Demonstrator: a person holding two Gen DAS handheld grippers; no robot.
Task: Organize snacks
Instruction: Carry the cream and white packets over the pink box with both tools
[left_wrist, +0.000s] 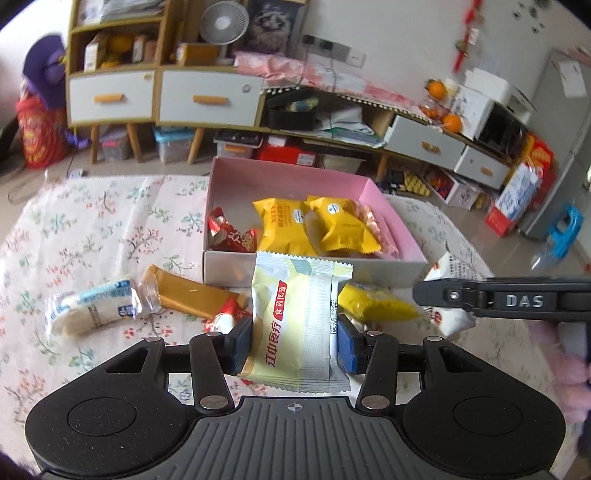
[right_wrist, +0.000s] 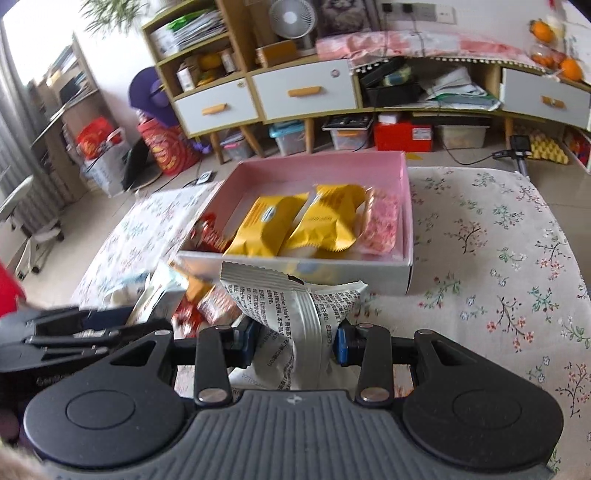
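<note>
Cluttered living room, low cabinets behind; floral tablecloth (right_wrist: 498, 240) in front. Pink box (left_wrist: 391, 218) dead ahead of both claws, open top, yellow packets (left_wrist: 284, 225) already inside. Left gripper (left_wrist: 293, 343) clamped on a pale yellow-green packet (left_wrist: 295, 317), long axis pointing toward the box. Right gripper (right_wrist: 293, 343) clamped on a white printed packet (right_wrist: 291, 306) (crumpled, seam side up), just short of the box's near wall. Both packets held clear of the cloth; probably a short carry forward over the rim. Loose snacks (left_wrist: 92, 310) lying to the left.
</note>
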